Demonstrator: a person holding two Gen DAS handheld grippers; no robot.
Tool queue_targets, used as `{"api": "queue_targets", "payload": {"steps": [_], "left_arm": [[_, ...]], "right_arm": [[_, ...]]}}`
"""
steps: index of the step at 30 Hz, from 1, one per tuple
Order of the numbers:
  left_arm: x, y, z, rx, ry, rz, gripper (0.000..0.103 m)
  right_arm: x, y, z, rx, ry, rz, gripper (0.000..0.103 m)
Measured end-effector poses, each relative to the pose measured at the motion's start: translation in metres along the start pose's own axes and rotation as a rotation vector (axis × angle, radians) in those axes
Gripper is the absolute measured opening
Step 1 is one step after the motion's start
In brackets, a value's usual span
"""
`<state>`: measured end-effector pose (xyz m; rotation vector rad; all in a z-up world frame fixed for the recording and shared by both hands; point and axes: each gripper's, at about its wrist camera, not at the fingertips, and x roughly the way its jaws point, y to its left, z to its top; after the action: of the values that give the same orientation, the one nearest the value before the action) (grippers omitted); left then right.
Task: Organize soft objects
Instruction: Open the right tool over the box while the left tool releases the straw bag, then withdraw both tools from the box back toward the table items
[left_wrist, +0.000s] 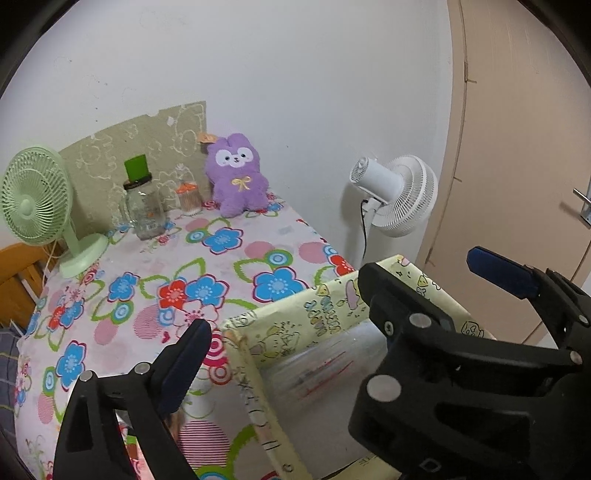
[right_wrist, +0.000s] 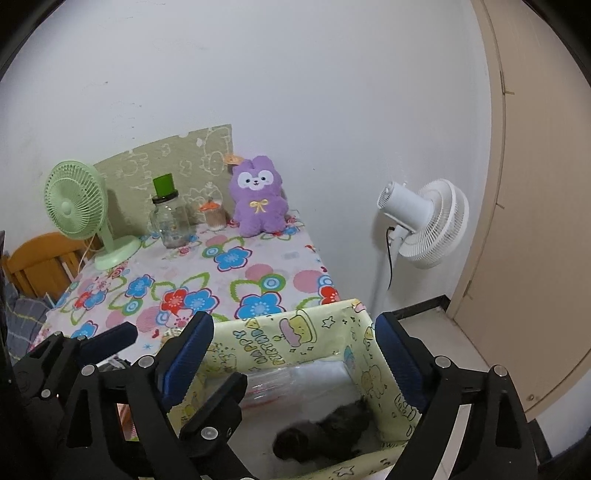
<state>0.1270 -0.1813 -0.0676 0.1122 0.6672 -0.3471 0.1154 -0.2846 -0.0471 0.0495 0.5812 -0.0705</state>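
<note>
A yellow-green cartoon-print fabric box stands at the near edge of the flowered table. On its floor lies a dark, blurred soft object beside a crinkled clear plastic sheet. My right gripper hangs open over the box with nothing between its blue pads. My left gripper is open too, over the box's left wall, and its fingers cross in front of the right one. The right gripper crowds the right side of the left wrist view. A purple plush bunny sits upright at the table's far edge.
A green desk fan, a glass jar with a green lid and a small orange-lidded pot stand at the back left. A white pedestal fan stands on the floor beside a beige door. A wooden chair is at the left.
</note>
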Motion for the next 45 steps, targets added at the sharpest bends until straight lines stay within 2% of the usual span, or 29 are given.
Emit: {"api": "queue_targets", "payload": {"steps": [4,25,45], "left_arm": [[-0.010,0.007,0.000,0.001,-0.018,0.008,0.100],[-0.066,0.037,-0.013,0.005,-0.098,0.041,0.102],[-0.090,0.077,-0.035,-0.007,-0.098,0.105,0.102]], "right_arm": [[-0.009,0.009,0.002,-0.003,-0.006,0.007,0.096],[-0.052,0.055,-0.001,-0.013,-0.022,0.040,0.097],[-0.067,0.108,-0.014,-0.032,-0.034,0.068,0.097]]}}
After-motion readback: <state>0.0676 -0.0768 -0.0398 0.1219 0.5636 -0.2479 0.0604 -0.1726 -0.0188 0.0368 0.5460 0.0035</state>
